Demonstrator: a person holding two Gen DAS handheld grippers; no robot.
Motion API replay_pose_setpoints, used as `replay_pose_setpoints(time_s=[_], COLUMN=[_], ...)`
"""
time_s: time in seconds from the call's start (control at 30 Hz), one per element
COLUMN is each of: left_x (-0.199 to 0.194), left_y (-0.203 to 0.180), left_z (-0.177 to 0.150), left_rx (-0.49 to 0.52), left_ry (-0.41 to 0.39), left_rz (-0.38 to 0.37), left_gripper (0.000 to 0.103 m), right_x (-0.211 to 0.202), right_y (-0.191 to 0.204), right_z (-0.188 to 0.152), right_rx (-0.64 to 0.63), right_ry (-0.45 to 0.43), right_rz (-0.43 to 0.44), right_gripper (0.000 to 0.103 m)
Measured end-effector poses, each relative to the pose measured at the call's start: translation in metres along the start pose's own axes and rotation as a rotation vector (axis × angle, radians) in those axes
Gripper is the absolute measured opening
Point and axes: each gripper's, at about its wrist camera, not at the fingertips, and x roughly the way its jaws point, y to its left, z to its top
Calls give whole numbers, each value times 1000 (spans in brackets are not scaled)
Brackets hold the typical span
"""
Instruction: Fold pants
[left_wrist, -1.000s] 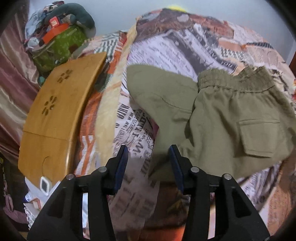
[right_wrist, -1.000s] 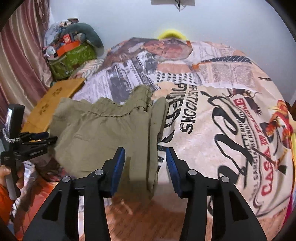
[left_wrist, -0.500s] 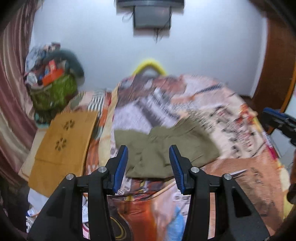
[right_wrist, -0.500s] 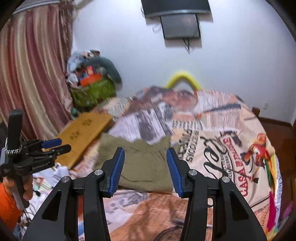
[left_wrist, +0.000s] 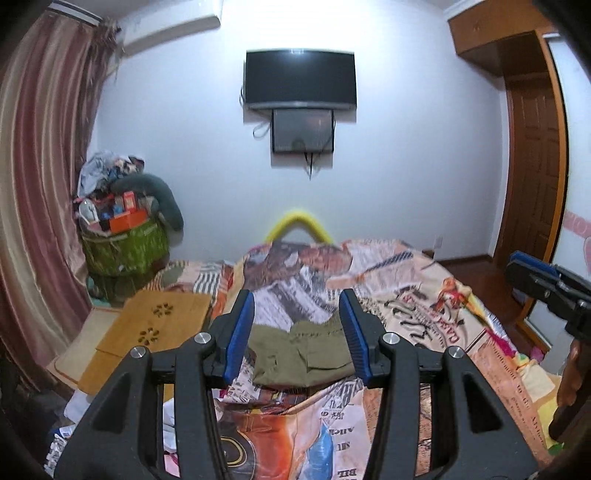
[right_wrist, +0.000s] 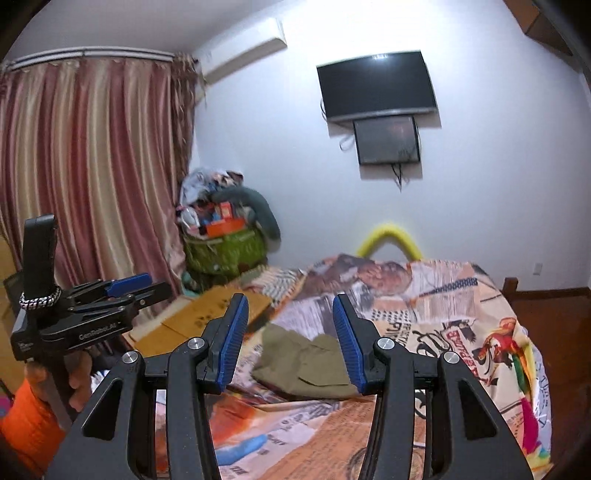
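Observation:
The olive green pants (left_wrist: 299, 354) lie folded in a compact bundle on the bed's printed cover, also in the right wrist view (right_wrist: 303, 363). My left gripper (left_wrist: 298, 338) is open and empty, held well back from and above the pants. My right gripper (right_wrist: 290, 339) is open and empty, also far back from the pants. The left gripper shows at the left of the right wrist view (right_wrist: 122, 290), and the right gripper at the right edge of the left wrist view (left_wrist: 535, 273).
The bed (left_wrist: 424, 332) has a newspaper-print cover. A wooden board (left_wrist: 147, 332) lies left of the bed. A green bag heaped with things (left_wrist: 122, 236) stands in the corner by the curtain (left_wrist: 40, 184). A TV (left_wrist: 300, 81) hangs on the far wall; a wooden door (left_wrist: 535, 166) is at right.
Both grippers have pulled far back and up from the pants, which lay close under the fingers a second ago. The views now take in the whole room. The pants stay on the bed.

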Motion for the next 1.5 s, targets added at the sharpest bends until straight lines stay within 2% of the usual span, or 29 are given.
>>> replay_pose_setpoints(time_s=[0.17,0.27,0.33,0.37,0.5,0.53,0.63,0.7,0.77,1.5], left_x=[-33,-49,-54,-59,-68,-72,-77,-77,-77,-77], left_y=[-6,-10,-12,-15,-20,-21,-22,-23,-23,-29], left_z=[-5,-10,-12,-13,-14,-14,-15,-16,-17,-19], left_rx=[-2,3,4,11,15,9,-5,-6,-7,1], left_ry=[-49,-80,-97,-108,-149,-164,-172,-166,-161,-153], left_rz=[6,19,16,16,31,34,27,28,29,11], left_gripper=[51,63,75,77,101,103,103,103,103,103], right_x=[-21,-31,-35,-36,-41,-44,-49,-50,-52,-58], right_y=[22,29,31,31,32,33,34,34,37,35], right_z=[-6,-8,-9,-9,-7,-7,-7,-8,-9,-16], right_rx=[-45,-64,-58,-56,-58,-63,-62,-55,-59,-45], right_ry=[-48,-67,-78,-84,-100,-109,-122,-122,-123,-117], right_rz=[-22,-47,-54,-56,-81,-92,-110,-110,-108,-122], right_gripper=[44,45,57,64,80,82,87,98,102,102])
